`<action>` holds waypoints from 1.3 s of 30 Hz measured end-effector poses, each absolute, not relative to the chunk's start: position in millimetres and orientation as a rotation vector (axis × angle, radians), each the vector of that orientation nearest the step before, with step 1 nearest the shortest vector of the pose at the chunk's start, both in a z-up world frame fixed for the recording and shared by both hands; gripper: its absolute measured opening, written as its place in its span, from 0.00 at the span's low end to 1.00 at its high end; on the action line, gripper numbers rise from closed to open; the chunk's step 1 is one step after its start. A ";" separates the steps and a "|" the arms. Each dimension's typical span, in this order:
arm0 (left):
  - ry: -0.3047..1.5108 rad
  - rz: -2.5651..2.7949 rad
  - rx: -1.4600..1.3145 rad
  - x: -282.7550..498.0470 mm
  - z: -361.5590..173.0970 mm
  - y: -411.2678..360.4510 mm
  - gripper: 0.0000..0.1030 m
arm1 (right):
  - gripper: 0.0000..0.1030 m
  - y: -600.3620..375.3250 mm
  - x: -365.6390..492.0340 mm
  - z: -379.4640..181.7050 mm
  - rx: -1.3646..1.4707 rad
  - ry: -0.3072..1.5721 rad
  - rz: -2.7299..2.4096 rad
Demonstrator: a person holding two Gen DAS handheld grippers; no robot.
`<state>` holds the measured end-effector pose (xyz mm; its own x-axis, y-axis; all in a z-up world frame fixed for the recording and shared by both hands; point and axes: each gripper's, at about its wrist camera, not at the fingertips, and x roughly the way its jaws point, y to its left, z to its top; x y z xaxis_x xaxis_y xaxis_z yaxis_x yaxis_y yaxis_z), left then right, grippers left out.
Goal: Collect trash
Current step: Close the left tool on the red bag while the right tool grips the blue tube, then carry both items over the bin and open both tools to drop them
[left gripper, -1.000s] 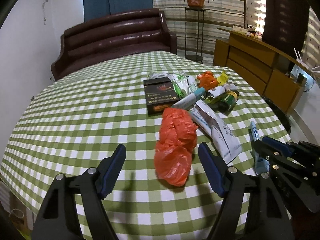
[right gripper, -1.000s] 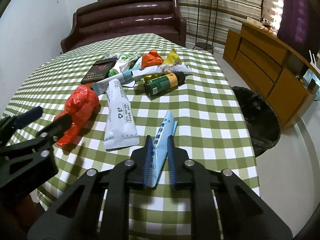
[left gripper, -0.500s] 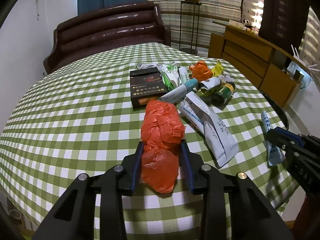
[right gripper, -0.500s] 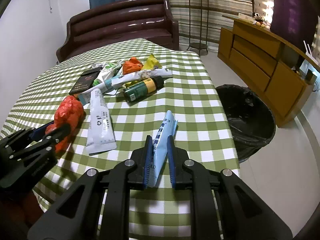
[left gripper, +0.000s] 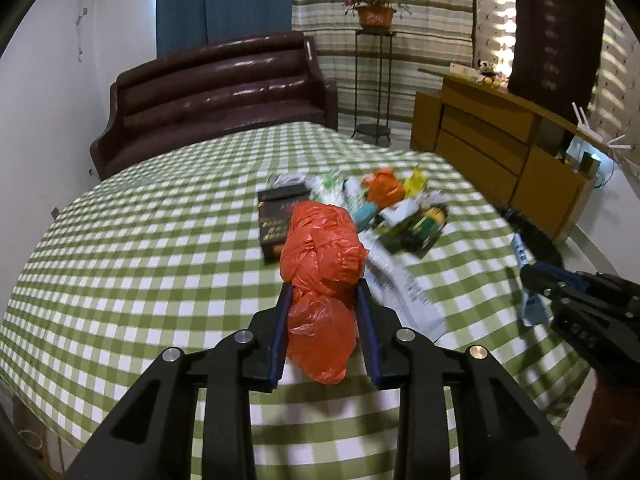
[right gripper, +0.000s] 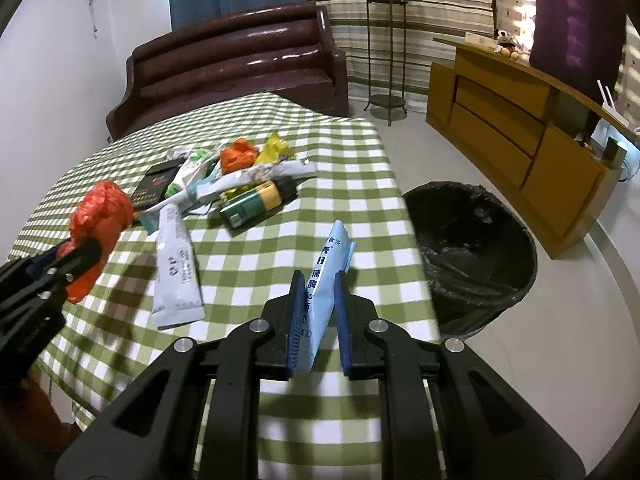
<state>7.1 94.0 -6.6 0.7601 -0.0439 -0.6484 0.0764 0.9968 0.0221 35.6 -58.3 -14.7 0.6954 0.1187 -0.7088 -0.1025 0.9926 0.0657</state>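
My left gripper (left gripper: 323, 300) is shut on a crumpled red plastic bag (left gripper: 322, 258) and holds it above the checked table (left gripper: 140, 272); the bag also shows in the right wrist view (right gripper: 100, 220). My right gripper (right gripper: 318, 300) is shut on a light blue packet (right gripper: 326, 276), lifted off the table; the packet also shows in the left wrist view (left gripper: 528, 280). More trash lies in a pile on the table: a white tube (right gripper: 176, 276), a green and yellow bottle (right gripper: 254, 200), a dark box (right gripper: 154, 184), an orange wrapper (right gripper: 238, 156).
A black-lined trash bin (right gripper: 476, 256) stands on the floor just right of the table. A brown sofa (right gripper: 236, 64) is behind the table. A wooden cabinet (right gripper: 520, 120) runs along the right wall, and a plant stand (right gripper: 384, 40) is at the back.
My left gripper closed on the red bag and lifted it off the table. My right gripper rose with the blue packet and shifted toward the bin side.
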 end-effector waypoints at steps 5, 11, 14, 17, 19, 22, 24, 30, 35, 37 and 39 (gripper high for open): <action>0.678 -0.112 0.049 20.3 5.0 72.3 0.31 | 0.15 -77.7 43.4 -4.5 0.024 0.760 0.086; 0.675 -0.189 0.042 42.6 9.7 33.6 0.31 | 0.15 -112.4 56.2 8.7 0.044 0.715 0.019; 0.666 -0.223 0.057 53.7 10.8 10.3 0.31 | 0.15 -131.7 64.3 13.3 0.058 0.699 -0.012; 0.662 -0.255 0.074 62.5 10.1 -11.3 0.31 | 0.15 -150.1 72.8 14.6 0.074 0.690 -0.040; 0.657 -0.273 0.089 69.9 9.4 -25.8 0.31 | 0.15 -161.3 78.4 14.7 0.084 0.685 -0.055; 0.649 -0.296 0.114 78.0 6.3 -47.7 0.31 | 0.15 -179.9 88.3 13.7 0.097 0.679 -0.068; 0.653 -0.311 0.124 84.9 4.0 -60.6 0.31 | 0.15 -189.5 93.2 12.4 0.101 0.680 -0.076; 0.670 -0.333 0.165 106.7 -4.5 -95.0 0.31 | 0.15 -212.8 108.8 2.8 0.124 0.691 -0.083; 0.699 -0.332 0.194 126.6 -15.0 -117.1 0.31 | 0.15 -227.1 119.5 -7.3 0.148 0.703 -0.082; 0.707 -0.331 0.202 130.6 -17.1 -121.6 0.31 | 0.15 -230.8 123.9 -11.4 0.155 0.710 -0.081; 0.713 -0.333 0.209 135.4 -19.4 -127.2 0.31 | 0.15 -234.3 130.6 -15.6 0.163 0.721 -0.076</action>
